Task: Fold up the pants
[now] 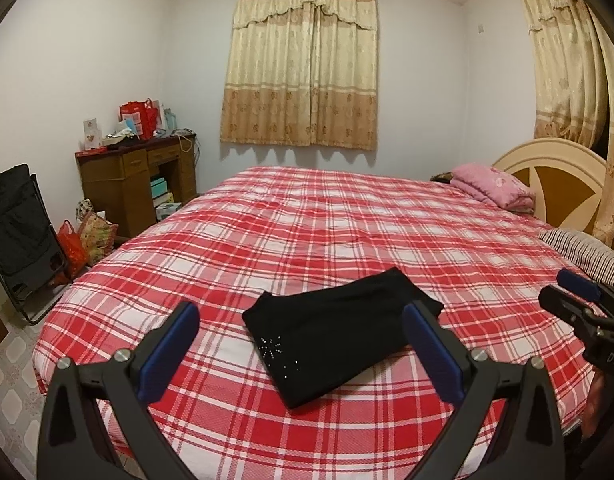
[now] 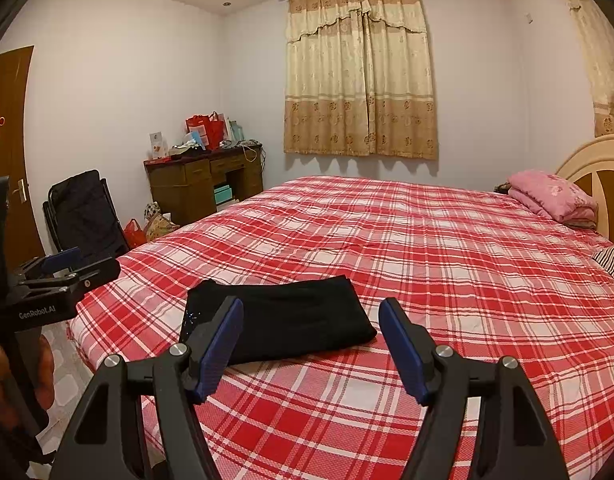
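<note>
The black pants [image 1: 331, 332] lie folded into a compact rectangle on the red plaid bed [image 1: 347, 232], near its front edge; small sparkly studs show on one corner. They also show in the right wrist view [image 2: 283, 324]. My left gripper [image 1: 303, 340] is open and empty, held above and in front of the pants. My right gripper [image 2: 311, 344] is open and empty, also above and just in front of the pants. Each gripper shows at the edge of the other's view: the right one [image 1: 583, 300], the left one [image 2: 63, 272].
A pink folded blanket [image 1: 495, 186] and a striped pillow [image 1: 583, 252] lie by the headboard at right. A cluttered wooden desk [image 1: 139, 176], a black folding chair [image 1: 19, 236] and bags [image 1: 87, 240] stand on the floor at left. A door [image 2: 11, 148] is far left.
</note>
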Demonstrator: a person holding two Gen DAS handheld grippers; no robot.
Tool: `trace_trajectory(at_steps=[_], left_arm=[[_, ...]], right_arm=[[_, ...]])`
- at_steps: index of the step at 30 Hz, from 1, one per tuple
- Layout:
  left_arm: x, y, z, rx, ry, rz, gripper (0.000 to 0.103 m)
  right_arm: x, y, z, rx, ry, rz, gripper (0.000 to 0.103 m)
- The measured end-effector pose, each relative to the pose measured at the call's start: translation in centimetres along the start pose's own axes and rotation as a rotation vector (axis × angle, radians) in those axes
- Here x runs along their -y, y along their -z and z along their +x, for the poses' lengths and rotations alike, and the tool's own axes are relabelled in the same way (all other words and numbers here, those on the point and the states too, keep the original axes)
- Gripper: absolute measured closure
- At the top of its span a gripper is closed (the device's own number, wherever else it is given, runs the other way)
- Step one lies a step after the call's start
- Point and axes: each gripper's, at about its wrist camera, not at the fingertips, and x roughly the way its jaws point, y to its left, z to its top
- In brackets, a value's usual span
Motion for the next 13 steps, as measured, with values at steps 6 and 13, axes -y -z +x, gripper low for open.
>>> trace_trajectory(at_steps=[6,13], left_arm=[[0.5,0.3,-0.1,0.004,-0.005,0.035,0.0],[1.0,0.3,-0.5,0.032,-0.007,0.059,0.0]], right_arm=[[-0.1,0.1,0.2,-0.006,-0.002,-0.006,0.031],[-0.2,0.2,0.2,-0.008,-0.001,-0.007,0.031]])
